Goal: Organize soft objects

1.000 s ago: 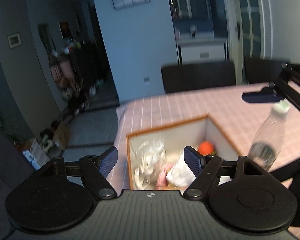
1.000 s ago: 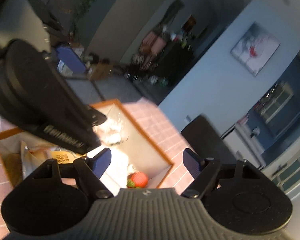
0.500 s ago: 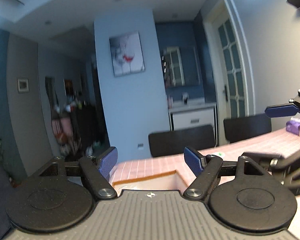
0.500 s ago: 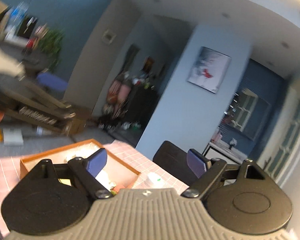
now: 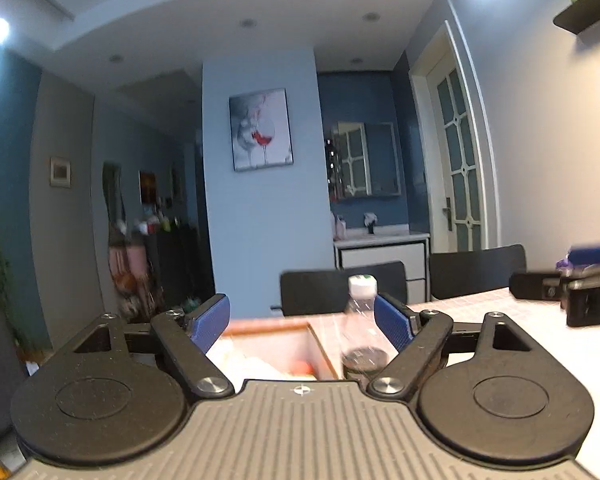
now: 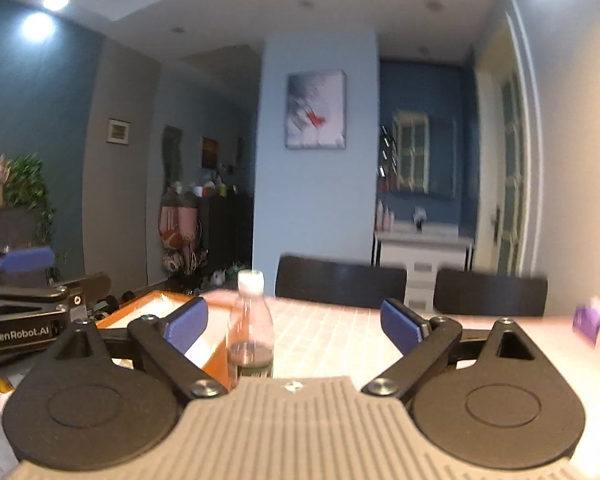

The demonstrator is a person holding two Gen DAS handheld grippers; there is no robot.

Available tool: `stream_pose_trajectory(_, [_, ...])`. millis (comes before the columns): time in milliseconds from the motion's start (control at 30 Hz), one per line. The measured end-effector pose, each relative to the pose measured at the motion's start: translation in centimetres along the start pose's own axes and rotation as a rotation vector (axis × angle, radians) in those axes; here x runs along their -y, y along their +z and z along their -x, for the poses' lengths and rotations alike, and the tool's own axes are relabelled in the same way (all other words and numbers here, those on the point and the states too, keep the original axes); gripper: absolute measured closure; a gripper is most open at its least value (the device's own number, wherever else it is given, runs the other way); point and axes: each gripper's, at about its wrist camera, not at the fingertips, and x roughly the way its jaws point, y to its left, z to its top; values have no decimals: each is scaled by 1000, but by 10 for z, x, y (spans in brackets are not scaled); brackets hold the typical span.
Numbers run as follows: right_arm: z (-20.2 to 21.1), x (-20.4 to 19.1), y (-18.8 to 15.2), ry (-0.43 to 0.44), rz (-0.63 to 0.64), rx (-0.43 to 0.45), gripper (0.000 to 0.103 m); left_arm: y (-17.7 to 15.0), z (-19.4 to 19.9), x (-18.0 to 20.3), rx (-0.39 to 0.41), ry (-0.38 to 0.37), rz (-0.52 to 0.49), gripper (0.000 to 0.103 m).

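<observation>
My left gripper (image 5: 302, 322) is open and empty, held level above the near end of an orange-rimmed box (image 5: 268, 325) that holds white and orange soft items (image 5: 260, 364). My right gripper (image 6: 294, 322) is open and empty over the pink checked table (image 6: 332, 340). The box also shows in the right wrist view (image 6: 152, 308), left of that gripper. The right gripper shows at the right edge of the left wrist view (image 5: 572, 280), and the left gripper at the left edge of the right wrist view (image 6: 28, 280).
A clear plastic bottle (image 5: 362, 328) with a white cap stands on the table just right of the box; it also shows in the right wrist view (image 6: 251, 328). Two black chairs (image 5: 342, 286) stand at the far table edge. A purple pack (image 6: 590, 318) lies at the right.
Both grippers have tilted up from looking down into the box to looking level across the table. Both have stayed open and empty.
</observation>
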Motion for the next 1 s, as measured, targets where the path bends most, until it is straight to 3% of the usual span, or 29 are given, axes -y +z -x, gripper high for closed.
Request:
stream_pose_trajectory(167, [2,3,-27,-40,-28,-103,11,-16,6,0,-63,-3,28,7])
stream_pose_trajectory(333, [-1,10,-51,-82,-31,-189,11,-38,6,-7,-162,-4,127,7])
stream_pose_trajectory(533, [-7,20,-79,-77,-90,-288,11,-46,1,-2,-258,0,113,7])
stream_pose_trajectory(667, [-10,19,-83,-64,-85,-303,6,-49,2,-1,-268,-10,142,7])
stream_pose_trajectory(1000, [-12,24,-79,-57,-77,-293,6,-56,1,15,-292,13,122,7])
